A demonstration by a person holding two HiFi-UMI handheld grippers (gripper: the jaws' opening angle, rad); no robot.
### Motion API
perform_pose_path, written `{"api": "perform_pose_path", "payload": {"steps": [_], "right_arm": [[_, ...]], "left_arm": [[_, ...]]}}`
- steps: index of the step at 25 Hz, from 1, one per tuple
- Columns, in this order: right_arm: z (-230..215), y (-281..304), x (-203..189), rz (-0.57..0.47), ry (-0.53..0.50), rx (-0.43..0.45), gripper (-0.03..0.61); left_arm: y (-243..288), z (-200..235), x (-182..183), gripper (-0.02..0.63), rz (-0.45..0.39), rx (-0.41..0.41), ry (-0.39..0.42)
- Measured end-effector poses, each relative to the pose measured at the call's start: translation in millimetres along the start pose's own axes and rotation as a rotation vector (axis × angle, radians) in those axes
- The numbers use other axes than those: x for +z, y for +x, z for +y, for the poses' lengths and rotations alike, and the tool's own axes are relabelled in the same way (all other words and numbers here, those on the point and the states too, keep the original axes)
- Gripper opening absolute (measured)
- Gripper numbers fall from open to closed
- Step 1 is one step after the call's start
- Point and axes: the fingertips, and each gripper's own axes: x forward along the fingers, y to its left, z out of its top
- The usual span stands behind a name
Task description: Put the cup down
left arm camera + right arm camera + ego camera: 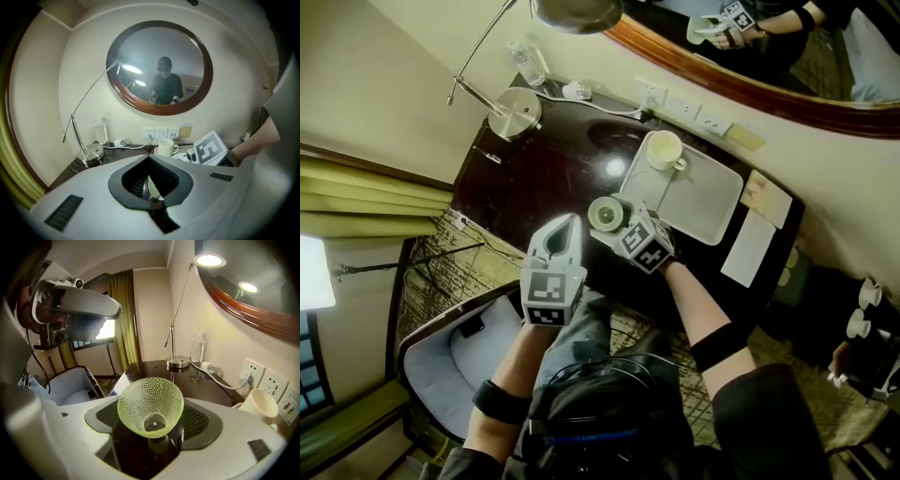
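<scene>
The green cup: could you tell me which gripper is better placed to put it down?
Right: the right gripper grips the green cup over the dark desk beside the tray; the left gripper is shut.

The cup (150, 404) is pale green glass, dimpled all over, flaring from a small round base to a wide rim. I have it gripped between the pads of my right gripper (152, 420), tipped so its empty mouth faces back toward me, over the dark tabletop (553, 169) just beside the white tray (712, 202)
</scene>
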Motion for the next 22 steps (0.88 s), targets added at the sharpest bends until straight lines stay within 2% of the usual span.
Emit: {"api": "perform_pose_path", "payload": {"steps": [5,8,12,22], "right_arm": [[25,12,-8,0.036,-0.033,0.071,0.396],[34,20,-20,0.069,-0.028,0.102,0.4],[36,27,-34,0.105,-0.02,0.107,0.405],[44,31,-48,0.112,-0.023,0.121,0.417]], "left_arm": [[-8,13,1,0.0,-0.014,0.051,-0.043],[-10,19,-3,0.0,-0.006,0.052,-0.038],[-13,23,2,0.0,-0.027,0.086,-0.077],[-17,27,-3,0.0,-0.027,0.1,-0.085]]}}
